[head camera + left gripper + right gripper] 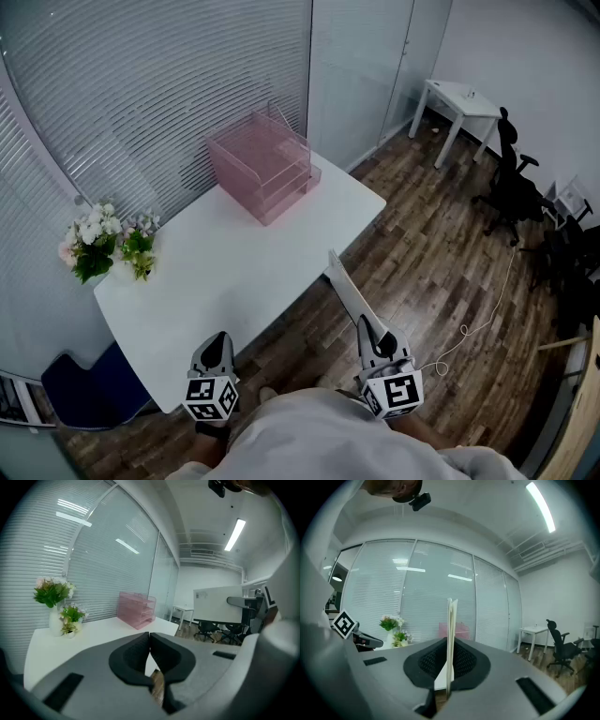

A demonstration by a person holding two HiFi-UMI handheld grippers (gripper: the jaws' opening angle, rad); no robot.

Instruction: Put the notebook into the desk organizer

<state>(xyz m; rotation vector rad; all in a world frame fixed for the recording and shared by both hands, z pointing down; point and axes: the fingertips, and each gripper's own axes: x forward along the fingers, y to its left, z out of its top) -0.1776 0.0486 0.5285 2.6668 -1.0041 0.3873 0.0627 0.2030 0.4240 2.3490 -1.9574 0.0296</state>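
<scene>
Pink wire mesh forms the desk organizer (281, 183), which stands at the far end of the white counter (234, 267), well ahead of both tools. Its stacked trays look empty from the head view; nothing shows through the mesh.

The notebook (451, 634) is in the right tool (373, 334). The jaws are pressed tight on its near edge, and it sits edge-on between them, reaching out ahead of the tool beside the counter's near corner. The left tool (217, 339) hangs just short of the counter's near edge, level with the right one. Its jaws are pressed together with nothing between them.

The step in hand appears to be the carry toward the organizer, with insertion not yet begun. To do it well, the right tool should travel forward over the counter and line up with a tray opening before going in. The notebook probably has to be rolled flat so that its face matches the tray. Held only by one edge, it may droop or swing once tipped, so the pinch should not slacken until most of it rests inside. The light mesh may slide when nudged, so the free left tool could brace it.

Two small bunches of flowers (94, 239) stand well off to the left of the left tool, clear of the likely path.
</scene>
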